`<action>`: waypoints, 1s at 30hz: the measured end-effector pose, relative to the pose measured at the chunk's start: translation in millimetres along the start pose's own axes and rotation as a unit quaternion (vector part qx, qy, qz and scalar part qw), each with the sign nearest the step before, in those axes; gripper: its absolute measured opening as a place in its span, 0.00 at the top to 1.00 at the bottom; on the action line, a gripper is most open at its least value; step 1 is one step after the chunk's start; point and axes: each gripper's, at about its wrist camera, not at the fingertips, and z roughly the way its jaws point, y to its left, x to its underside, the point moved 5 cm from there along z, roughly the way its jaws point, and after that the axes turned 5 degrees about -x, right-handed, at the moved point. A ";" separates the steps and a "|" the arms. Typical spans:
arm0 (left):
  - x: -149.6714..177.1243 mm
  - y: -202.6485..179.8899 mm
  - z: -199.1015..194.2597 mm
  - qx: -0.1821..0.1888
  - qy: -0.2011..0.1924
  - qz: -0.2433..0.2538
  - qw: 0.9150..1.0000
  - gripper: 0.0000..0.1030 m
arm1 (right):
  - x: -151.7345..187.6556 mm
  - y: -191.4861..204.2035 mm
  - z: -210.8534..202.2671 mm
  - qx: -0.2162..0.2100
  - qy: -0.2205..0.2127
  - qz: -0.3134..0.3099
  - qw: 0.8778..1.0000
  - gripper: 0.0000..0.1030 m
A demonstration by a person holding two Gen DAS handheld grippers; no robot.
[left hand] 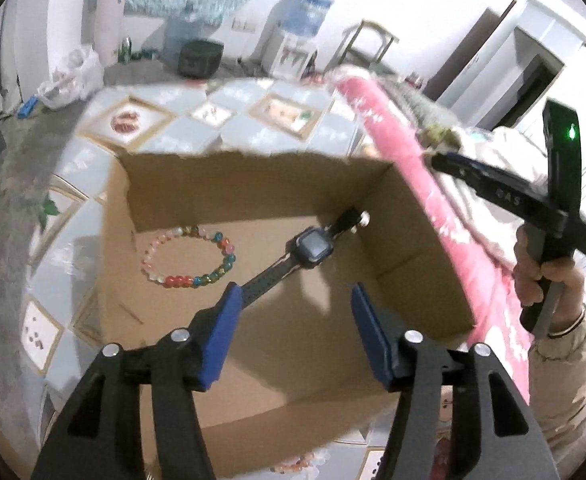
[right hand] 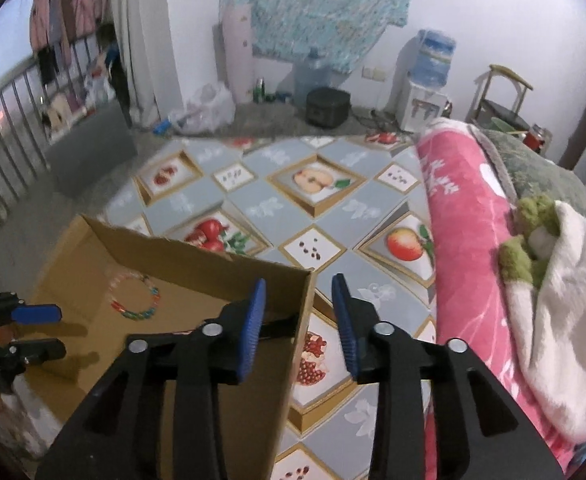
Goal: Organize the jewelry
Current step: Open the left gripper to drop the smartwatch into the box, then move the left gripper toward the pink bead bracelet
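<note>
Inside the cardboard box (left hand: 413, 240), the watch (left hand: 307, 250) and bead bracelet (left hand: 189, 258) lie flat and apart, so neither tangles. Your left gripper (left hand: 293, 320) and right gripper (right hand: 298, 320) hang above, fingers parted, holding nothing.

A fruit-patterned cloth (right hand: 293, 216) covers the surface. Along its right edge lies a rolled pink blanket (right hand: 465, 216), with a white towel (right hand: 573, 320) and a green plush toy (right hand: 525, 240) beside it. On the floor past the far edge stand a water dispenser (right hand: 425, 96), a black box (right hand: 327, 106) and a wooden chair (right hand: 501, 96); a teal cloth (right hand: 317, 12) hangs on the wall.
</note>
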 end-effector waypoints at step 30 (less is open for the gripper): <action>212.2 47.4 14.8 -0.190 0.075 0.019 0.979 0.15 | 260.6 94.0 -3.6 0.014 0.104 0.098 0.990 0.20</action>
